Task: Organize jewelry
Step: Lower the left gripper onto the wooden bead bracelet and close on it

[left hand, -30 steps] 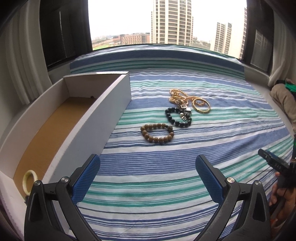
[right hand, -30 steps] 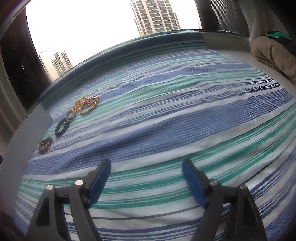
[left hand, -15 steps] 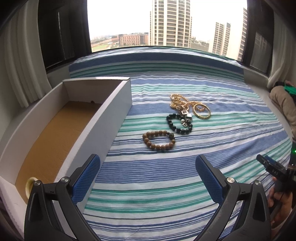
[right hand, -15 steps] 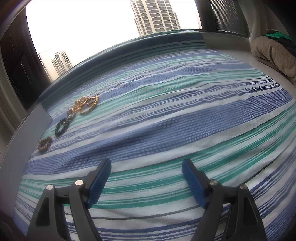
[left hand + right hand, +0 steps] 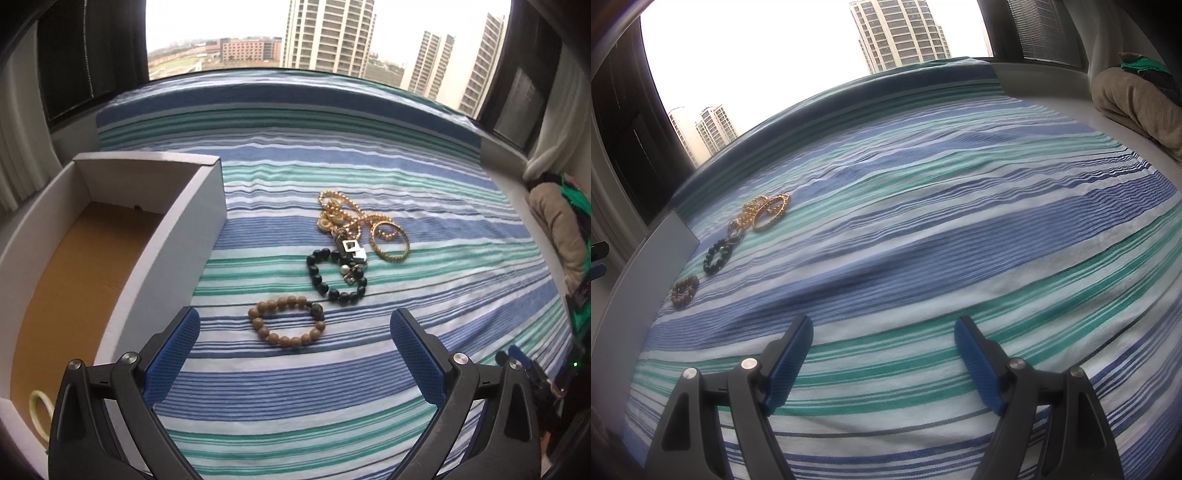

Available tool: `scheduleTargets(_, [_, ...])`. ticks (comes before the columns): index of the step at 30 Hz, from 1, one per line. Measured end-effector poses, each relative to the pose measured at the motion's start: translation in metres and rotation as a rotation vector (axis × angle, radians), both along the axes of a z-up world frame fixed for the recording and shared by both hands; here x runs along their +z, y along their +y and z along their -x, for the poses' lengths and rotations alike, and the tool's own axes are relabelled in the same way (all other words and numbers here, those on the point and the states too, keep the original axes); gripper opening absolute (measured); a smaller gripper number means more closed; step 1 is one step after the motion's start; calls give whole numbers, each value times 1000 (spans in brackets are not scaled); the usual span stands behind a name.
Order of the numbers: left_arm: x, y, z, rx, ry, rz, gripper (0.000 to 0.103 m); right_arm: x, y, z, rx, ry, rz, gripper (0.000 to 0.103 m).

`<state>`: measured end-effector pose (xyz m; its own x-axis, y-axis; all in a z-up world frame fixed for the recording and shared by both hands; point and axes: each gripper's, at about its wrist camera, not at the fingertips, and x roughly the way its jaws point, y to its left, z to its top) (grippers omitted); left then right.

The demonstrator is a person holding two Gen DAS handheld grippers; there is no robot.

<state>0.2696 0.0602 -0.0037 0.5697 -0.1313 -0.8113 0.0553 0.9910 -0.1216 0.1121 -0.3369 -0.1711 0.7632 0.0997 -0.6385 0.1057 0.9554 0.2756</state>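
Left hand-held gripper (image 5: 294, 338): blue-padded jaws spread wide, nothing held, hovering over the blue, green and white striped bedspread (image 5: 295, 406). Right hand-held gripper (image 5: 883, 345): jaws likewise released and empty, held low over the same spread, well apart from the jewelry.

Near left corner of the open white cardboard box with brown floor (image 5: 173, 254): a pale yellowish ring-shaped item (image 5: 40, 408) is seen lying on the floor, partly hidden by the left gripper's arm. The box is set along the left edge of the bedspread.

Just beyond the left gripper's fingertips, between them: a round bracelet of light brown wooden beads (image 5: 287, 321), lying flat on the bedspread, beside the box wall but not touching it.

Next back: a bracelet of black round beads (image 5: 317, 275), overlapped at its right side by small silver-coloured charms (image 5: 352, 251).

Farthest: a tangled gold beaded chain (image 5: 341, 216), with a gold bangle (image 5: 389, 242) touching its right end.

In the right wrist view the same row is seen at far left: wooden beads (image 5: 685, 290), black beads (image 5: 716, 255), gold pile (image 5: 764, 214).

Far right edge: beige folded fabric (image 5: 1137, 103).
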Motion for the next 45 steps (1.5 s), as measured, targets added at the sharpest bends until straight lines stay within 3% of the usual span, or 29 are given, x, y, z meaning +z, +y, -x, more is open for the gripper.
scheduleTargets(7, [-79, -1, -48, 114, 140, -164, 102, 0, 1, -1, 1, 1, 2, 81])
scheduleTargets(12, [-110, 1, -48, 103, 192, -171, 100, 0, 2, -2, 1, 4, 7, 81])
scheduleTargets(14, [-113, 2, -45, 89, 168, -174, 97, 0, 1, -2, 1, 4, 7, 81])
scheduleTargets(16, [-110, 7, -43, 79, 156, -129, 81, 0, 1, -2, 1, 3, 7, 81])
scheduleTargets(20, [-101, 9, -41, 70, 146, -110, 12, 0, 1, -2, 1, 4, 8, 81])
scheduleTargets(21, [-100, 9, -40, 71, 151, -109, 10, 0, 1, -2, 1, 4, 9, 81])
scheduleTargets(27, [-76, 14, -13, 75, 109, -22, 9, -1, 1, -3, 1, 3, 6, 81])
scheduleTargets(38, [27, 34, 53, 53, -68, 201, 9, -3, 6, -5, -1, 10, 25, 81])
scheduleTargets(45, [49, 49, 82, 46, -115, 253, 9, -4, 11, -9, -4, 22, 54, 81])
